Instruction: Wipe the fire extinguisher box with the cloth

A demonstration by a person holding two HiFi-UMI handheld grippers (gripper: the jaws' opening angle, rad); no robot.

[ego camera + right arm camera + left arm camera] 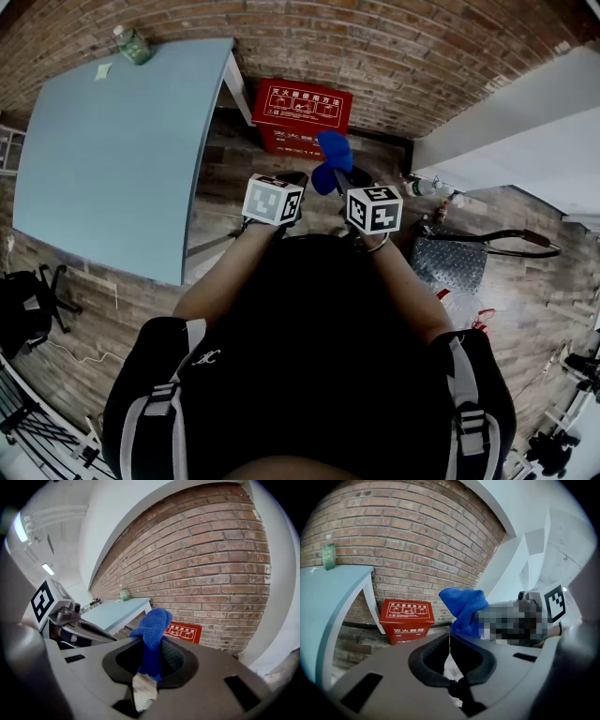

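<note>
A brick wall (375,56) runs across the far side of the room, above a wood-plank floor (525,309). At the left stands a wide, pale blue tabletop (112,150), its far edge close to the wall. Seen from above, a person in a dark top (309,356) stands facing the wall, with both arms stretched forward. The red fire extinguisher box (300,114) sits on the floor against the wall, just right of the tabletop's leg and straight ahead of the person, with white print on its lid. Both tools are raised in front of the body, well short of the box. The left gripper (449,639) has its fingers (429,656) pressed together with nothing between them. The right gripper (152,644), beside it, has its fingers (176,660) pinching the blue cloth (152,625), which stands up out of the grip in a bunched fold and hangs clear of the box. A small green bottle (133,44) stands on the tabletop's far corner by the wall.
</note>
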